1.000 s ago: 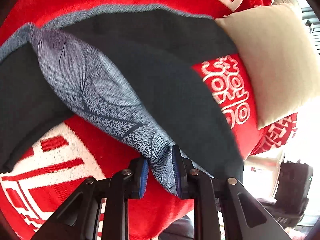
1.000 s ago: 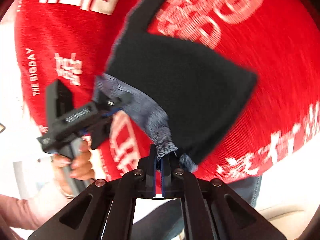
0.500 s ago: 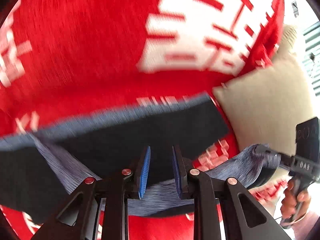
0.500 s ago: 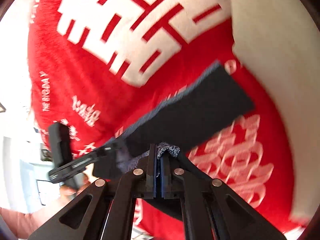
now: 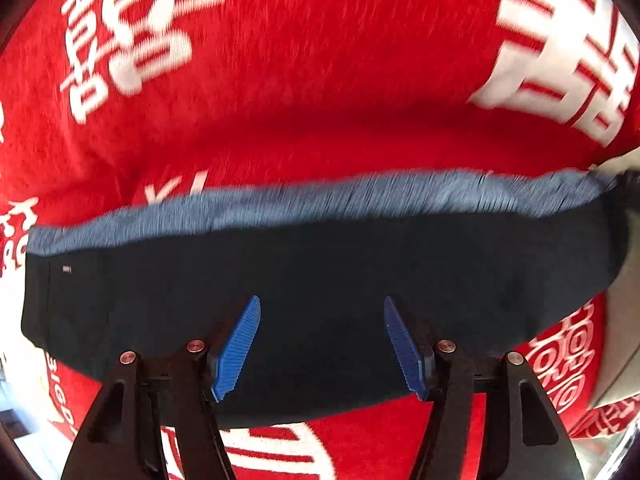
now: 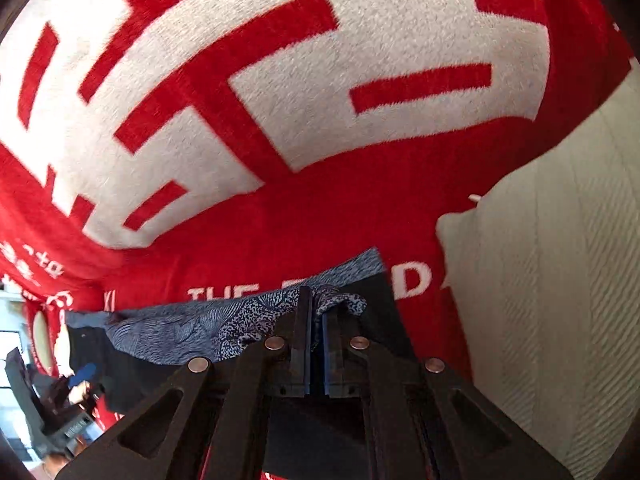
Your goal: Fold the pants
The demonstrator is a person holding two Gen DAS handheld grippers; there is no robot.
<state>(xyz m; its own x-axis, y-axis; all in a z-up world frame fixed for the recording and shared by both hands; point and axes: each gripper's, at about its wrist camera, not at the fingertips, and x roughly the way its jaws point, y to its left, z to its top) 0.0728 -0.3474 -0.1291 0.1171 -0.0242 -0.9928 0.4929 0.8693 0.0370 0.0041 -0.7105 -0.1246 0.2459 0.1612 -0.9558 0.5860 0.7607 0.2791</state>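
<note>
The dark navy pants [image 5: 320,280] lie in a wide folded band on the red blanket [image 5: 320,80], with a blue-grey patterned strip along their far edge. My left gripper [image 5: 322,302] points down over the dark cloth; its jaws are opening, and the blue pads [image 5: 236,348] touch nothing. My right gripper [image 6: 316,308] is shut on a bunch of the patterned pants fabric [image 6: 180,336] at the band's end near the cushion. The left gripper [image 6: 60,416] also shows, small, at the lower left of the right wrist view.
The red blanket [image 6: 280,220] with large white characters covers the whole surface. A beige ribbed cushion [image 6: 540,280] lies close on the right of the right gripper. A bright room edge shows at the far left of the right wrist view.
The left gripper let go of the patterned fabric and spread its jaws. The right gripper carried its end of the pants across the blanket toward the cushion. The pants now lie as a flat band.
</note>
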